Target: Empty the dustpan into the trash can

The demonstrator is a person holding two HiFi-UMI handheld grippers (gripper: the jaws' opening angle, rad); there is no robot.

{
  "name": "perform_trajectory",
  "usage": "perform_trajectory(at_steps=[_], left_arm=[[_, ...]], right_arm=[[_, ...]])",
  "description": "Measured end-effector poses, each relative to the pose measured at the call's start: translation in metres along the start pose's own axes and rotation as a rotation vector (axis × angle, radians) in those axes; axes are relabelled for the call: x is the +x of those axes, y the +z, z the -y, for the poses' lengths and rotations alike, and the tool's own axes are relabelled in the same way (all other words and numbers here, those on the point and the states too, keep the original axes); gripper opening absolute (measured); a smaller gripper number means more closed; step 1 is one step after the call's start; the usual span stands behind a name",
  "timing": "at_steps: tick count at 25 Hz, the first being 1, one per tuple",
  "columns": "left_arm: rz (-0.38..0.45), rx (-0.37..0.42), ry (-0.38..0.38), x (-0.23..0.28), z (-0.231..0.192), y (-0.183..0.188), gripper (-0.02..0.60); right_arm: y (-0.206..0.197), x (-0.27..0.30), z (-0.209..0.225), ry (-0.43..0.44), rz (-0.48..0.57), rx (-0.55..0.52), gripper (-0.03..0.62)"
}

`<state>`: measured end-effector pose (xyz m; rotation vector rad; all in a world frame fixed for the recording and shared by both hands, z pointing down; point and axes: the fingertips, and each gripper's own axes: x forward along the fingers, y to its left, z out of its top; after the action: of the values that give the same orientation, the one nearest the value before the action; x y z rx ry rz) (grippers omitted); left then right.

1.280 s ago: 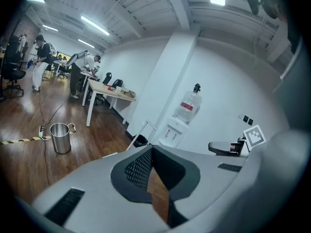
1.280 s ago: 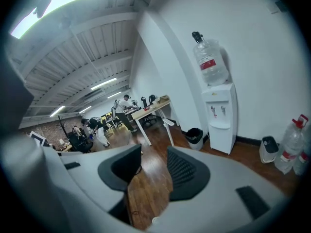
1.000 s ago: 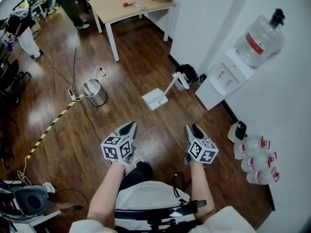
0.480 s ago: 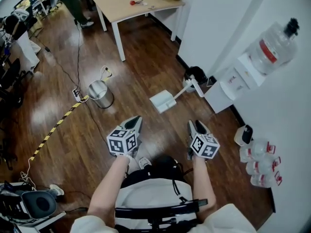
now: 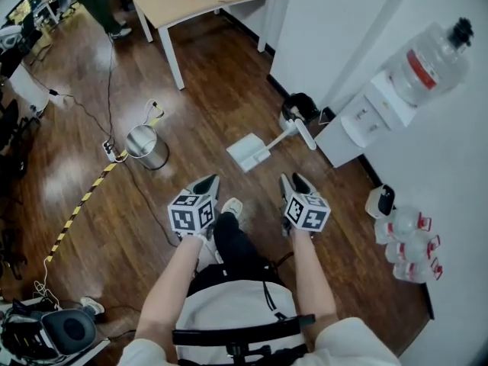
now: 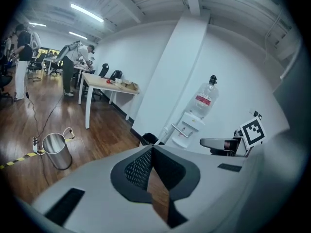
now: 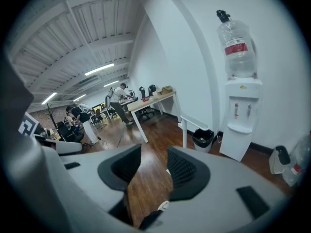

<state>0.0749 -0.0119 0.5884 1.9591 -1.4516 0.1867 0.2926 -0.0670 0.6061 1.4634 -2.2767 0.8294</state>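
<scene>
A white plastic dustpan [image 5: 246, 152] with a long handle sat on the dark wooden floor [image 5: 206, 105], its handle angled toward a small black trash bin [image 5: 299, 107] by the white wall. A shiny metal pail [image 5: 145, 145] stood well apart, to the left. The left gripper [image 5: 208, 183] had its jaws closed together on nothing. The right gripper [image 5: 293, 181] had its jaws partly apart and empty. Both hovered short of the dustpan.

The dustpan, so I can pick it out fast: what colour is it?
The dustpan is white, handle included; the head view shows it best.
</scene>
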Motion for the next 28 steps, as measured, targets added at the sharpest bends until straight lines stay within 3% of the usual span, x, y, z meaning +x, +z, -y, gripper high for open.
perform_trajectory(at_steps=[10,16,28], left_arm=[[-0.124,0.062,-0.076,0.102,0.028,0.006,-0.012],[-0.169,0.077,-0.115,0.146,0.039,0.013,-0.012],[-0.203,0.06,-0.147,0.192,0.042,0.025,-0.012]], right_arm=[[0.013,0.088,0.038,-0.122,-0.03,-0.034,0.216],[0.017,0.124,0.061,-0.167,-0.041,0.02,0.222],[0.04,0.173,0.099,-0.25,0.021,0.032,0.241]])
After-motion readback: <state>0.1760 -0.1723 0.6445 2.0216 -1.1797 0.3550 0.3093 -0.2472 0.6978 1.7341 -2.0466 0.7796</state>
